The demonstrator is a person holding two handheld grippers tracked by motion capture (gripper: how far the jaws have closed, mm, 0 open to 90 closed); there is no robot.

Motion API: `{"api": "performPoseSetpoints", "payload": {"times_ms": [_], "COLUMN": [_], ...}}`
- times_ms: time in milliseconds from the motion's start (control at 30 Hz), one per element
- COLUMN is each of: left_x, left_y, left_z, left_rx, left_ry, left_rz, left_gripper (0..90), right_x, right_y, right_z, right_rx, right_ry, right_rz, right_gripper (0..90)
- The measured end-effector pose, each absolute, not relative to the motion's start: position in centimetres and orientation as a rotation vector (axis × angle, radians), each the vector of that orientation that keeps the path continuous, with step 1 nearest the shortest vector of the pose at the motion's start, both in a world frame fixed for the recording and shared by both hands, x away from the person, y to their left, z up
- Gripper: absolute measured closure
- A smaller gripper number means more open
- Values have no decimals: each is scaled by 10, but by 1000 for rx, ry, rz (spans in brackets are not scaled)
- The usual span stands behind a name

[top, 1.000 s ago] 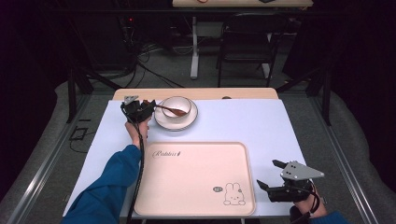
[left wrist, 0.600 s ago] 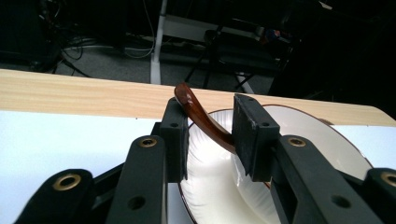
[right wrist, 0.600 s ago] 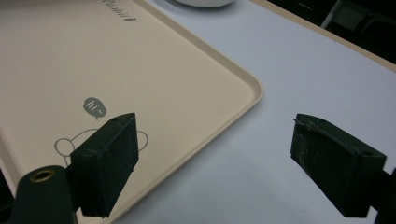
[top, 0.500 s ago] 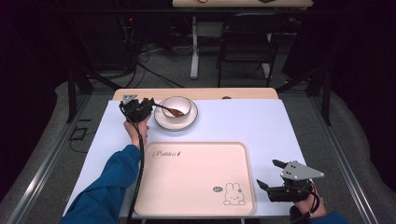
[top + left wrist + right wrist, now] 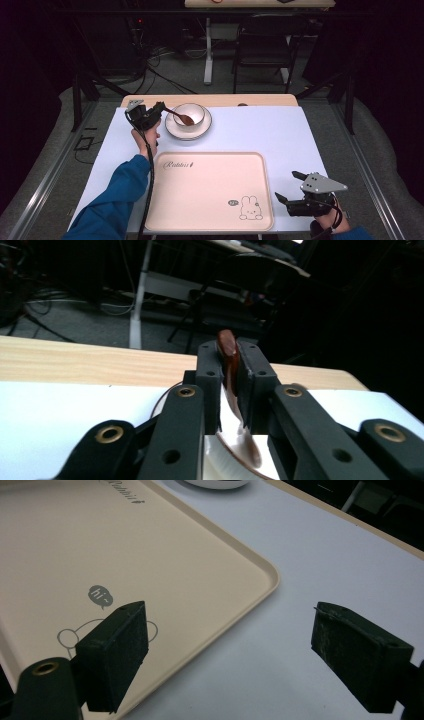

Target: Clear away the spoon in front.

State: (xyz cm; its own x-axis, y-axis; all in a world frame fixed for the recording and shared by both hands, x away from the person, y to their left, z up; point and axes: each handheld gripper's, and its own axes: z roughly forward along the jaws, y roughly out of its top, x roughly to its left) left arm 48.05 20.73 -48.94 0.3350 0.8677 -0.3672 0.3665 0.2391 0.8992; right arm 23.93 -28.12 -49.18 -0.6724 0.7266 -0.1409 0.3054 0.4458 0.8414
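High view — one spoon point(image 5: 183, 118), one bowl point(image 5: 189, 114).

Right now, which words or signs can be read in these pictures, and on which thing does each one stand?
"hi~": in the grey speech bubble beside the rabbit drawing on the tray.
Script word at the tray's far left corner: begins "R", perhaps "Rabbit"; too blurred to read surely.
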Motion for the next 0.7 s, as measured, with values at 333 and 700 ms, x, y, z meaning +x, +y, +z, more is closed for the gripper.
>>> {"api": "performPoseSetpoints", "payload": {"times_ms": [333,700], "left_x": [477,467], "left_y": [209,209], "left_z": [-480,-460], "left_rx": [1383,1426], "left_ry": [1206,1147], "left_rz": [513,550], "left_gripper": [840,841], "right_x": [239,239], "right_y": [-281,-281], "right_z": [-492,-492], "right_rx": [866,857], "right_ry": [2208,2212], "right_rz": [1143,1143], "right_gripper": [144,143]}}
